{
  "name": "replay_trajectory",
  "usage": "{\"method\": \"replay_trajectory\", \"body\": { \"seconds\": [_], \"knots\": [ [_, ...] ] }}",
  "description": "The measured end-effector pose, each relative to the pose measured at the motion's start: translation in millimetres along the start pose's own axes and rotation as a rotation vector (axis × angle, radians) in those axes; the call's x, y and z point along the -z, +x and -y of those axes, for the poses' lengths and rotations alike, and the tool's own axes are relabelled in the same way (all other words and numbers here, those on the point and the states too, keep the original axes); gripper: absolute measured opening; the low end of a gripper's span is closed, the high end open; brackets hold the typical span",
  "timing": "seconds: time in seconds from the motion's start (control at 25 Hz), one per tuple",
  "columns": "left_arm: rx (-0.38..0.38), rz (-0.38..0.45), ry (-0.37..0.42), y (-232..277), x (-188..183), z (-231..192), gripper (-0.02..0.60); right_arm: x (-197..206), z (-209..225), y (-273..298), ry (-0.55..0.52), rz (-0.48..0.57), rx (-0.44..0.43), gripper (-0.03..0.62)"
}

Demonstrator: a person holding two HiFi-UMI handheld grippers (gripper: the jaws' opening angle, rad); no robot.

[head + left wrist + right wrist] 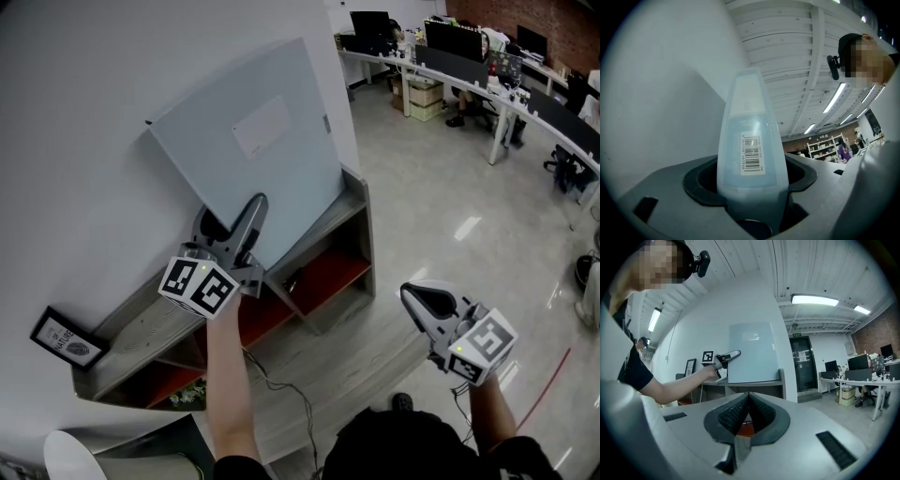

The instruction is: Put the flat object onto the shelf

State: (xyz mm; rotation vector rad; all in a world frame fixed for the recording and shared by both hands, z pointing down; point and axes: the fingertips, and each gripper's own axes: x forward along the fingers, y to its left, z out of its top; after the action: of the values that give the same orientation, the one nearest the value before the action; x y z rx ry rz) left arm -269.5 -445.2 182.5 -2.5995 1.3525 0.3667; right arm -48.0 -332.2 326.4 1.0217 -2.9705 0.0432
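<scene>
Step in hand: placing, near its end by my reckoning. The flat panel (253, 159) stands on its lower edge on top of the shelf (354, 217) and leans back against the white wall (94, 141).
Left gripper (234, 217): down at the panel's lower edge, one jaw on each side of it. In the left gripper view the pads stand off the sheet with dark gaps either side, so I read the hold as let go.
Right gripper (417, 302): held out over the floor, well apart from the shelf, jaws pressed together on nothing.
Next move: it calls for drawing the left gripper straight back off the edge without nudging the sheet. A tall panel propped this steeply looks as if it could slide or tip forward.
Hidden: the gripper covers the spot where the panel's bottom edge meets the shelf top, so I cannot tell how far in it sits.
Hard to make out: the digits on the barcode label (752, 153) are too small to read.
Cut off: the person's forearm crosses the red-lined lower compartments, and the small picture frame (67, 339) at the shelf's far end shows only at a slant.
</scene>
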Motion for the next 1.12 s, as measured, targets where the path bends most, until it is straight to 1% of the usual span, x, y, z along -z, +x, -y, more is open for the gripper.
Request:
{"method": "replay_trajectory", "body": {
  "seconds": [0.2,0.48,0.8,1.0,1.12],
  "knots": [
    [-0.017,-0.006,0.014,-1.7,-0.7,-1.5,0.351,0.4,-1.3,0.6,0.001,-0.004,-0.001,0.012],
    [-0.032,-0.034,0.029,-2.9,1.0,-3.0,0.386,-1.2,-4.6,2.8,-0.005,-0.003,-0.007,0.012],
    [-0.047,-0.054,0.044,-4.3,3.1,-4.7,0.413,-2.7,-6.5,2.6,-0.007,-0.002,-0.012,0.012],
    [-0.057,-0.073,0.061,-7.3,4.8,-4.9,0.425,-2.4,-7.2,2.3,-0.006,-0.003,-0.016,0.012],
    [-0.064,-0.068,0.057,-11.0,3.5,-5.3,0.426,-2.2,-7.6,2.4,-0.005,-0.001,-0.021,0.012]
  ]
}}
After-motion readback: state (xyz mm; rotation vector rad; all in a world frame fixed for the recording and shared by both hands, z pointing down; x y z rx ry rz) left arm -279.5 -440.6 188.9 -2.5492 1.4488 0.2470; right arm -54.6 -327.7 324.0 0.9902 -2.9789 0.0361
